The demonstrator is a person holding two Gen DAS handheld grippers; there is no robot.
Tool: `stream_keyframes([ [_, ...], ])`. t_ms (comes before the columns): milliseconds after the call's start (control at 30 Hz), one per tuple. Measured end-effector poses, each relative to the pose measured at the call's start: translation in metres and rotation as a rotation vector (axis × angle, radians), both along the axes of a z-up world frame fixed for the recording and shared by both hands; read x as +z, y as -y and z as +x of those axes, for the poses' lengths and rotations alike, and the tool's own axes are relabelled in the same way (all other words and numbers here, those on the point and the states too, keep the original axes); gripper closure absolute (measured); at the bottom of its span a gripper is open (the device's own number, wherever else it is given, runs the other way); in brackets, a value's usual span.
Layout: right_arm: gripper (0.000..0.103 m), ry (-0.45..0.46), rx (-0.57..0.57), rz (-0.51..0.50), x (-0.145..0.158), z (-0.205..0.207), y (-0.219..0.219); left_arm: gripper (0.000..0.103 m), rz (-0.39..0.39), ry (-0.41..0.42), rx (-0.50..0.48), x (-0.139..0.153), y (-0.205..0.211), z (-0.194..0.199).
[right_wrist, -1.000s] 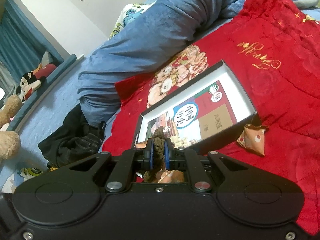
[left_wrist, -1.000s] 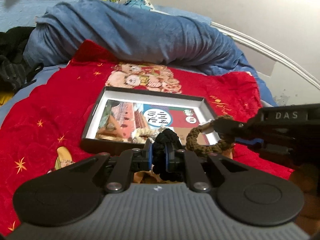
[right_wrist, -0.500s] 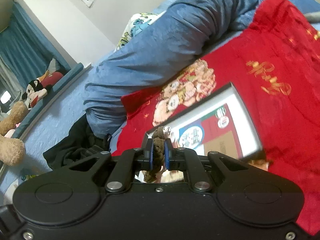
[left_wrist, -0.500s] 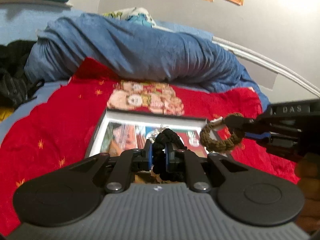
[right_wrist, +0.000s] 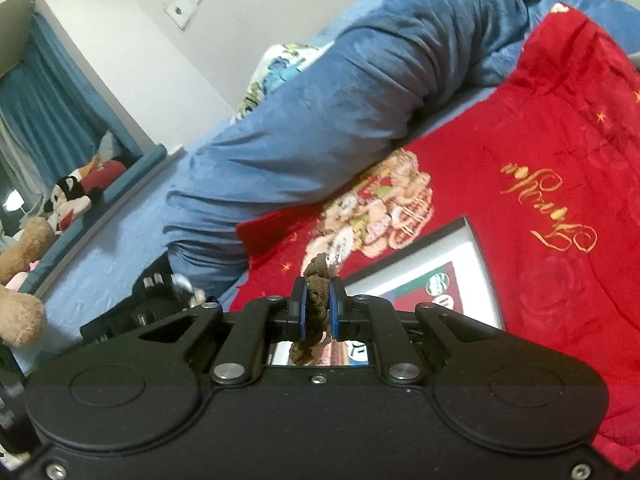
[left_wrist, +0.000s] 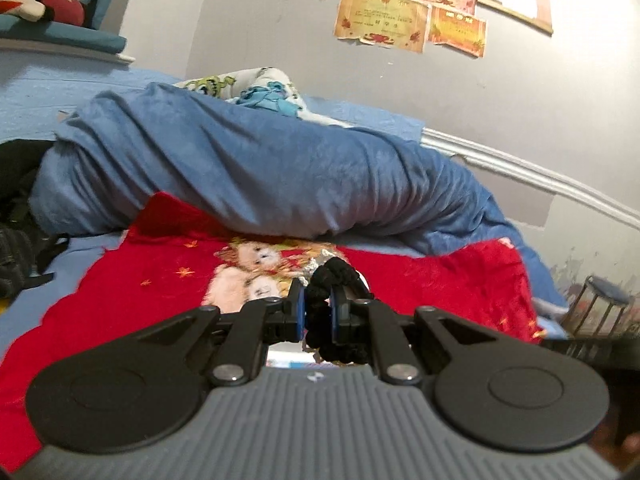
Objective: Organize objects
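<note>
— Left gripper (left_wrist: 316, 312) is clamped on a black braided bracelet (left_wrist: 332, 280), which loops up above the pads and hangs below them; the right gripper (right_wrist: 318, 312) is pinched the same way on a brown braided bracelet (right_wrist: 314, 308).

— Which step is this, would you say?

— Carrying, I'd judge: both cords are lifted clear of the bed, neither yet set anywhere. The open box (right_wrist: 436, 264) lies just ahead of and below the right gripper, on the red blanket (right_wrist: 560, 200); from the left gripper only a sliver of it shows beneath the fingers.

— So what does the next move call for?

— Probably picking a spot for each loop, lowering until the cord rests, then parting the jaws.

— Materials?

— Both bracelets are knotted cord, soft and lumpy. The box is shallow, dark-rimmed, white-walled, with a printed card on its floor. The red blanket is plush; beyond it lies a rolled blue blanket (left_wrist: 260, 176), velvety and creased.
</note>
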State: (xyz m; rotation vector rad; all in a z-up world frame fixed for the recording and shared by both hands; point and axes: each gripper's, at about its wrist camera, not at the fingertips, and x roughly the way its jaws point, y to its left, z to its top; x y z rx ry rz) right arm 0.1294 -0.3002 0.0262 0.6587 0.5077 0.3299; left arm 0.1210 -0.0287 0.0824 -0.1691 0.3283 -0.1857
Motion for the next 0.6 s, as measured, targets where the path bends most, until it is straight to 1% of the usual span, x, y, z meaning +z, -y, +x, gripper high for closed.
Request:
stream_keyframes([
  [100,0.091,-0.012,-0.002,-0.009,-0.006,0.007,0.0,0.087,-0.022,-0.012,-0.02,-0.008,0.009,0.011],
  [233,0.091,-0.031,-0.01,-0.029,-0.018,0.016,-0.002,0.087,-0.035,-0.074,-0.044,-0.037,0.016,0.019],
  [367,0.091,-0.109,-0.013,-0.023,-0.042,0.03,-0.006,0.087,-0.012,-0.169,-0.064,-0.069,0.025,0.03],
  [467,0.091,-0.161,-0.016,-0.049,-0.058,0.036,-0.014,0.087,0.006,-0.218,-0.08,-0.087,0.032,0.034],
  [600,0.091,-0.221,-0.024,-0.096,-0.072,0.037,-0.026,0.087,-0.013,-0.285,-0.089,-0.106,0.033,0.038],
])
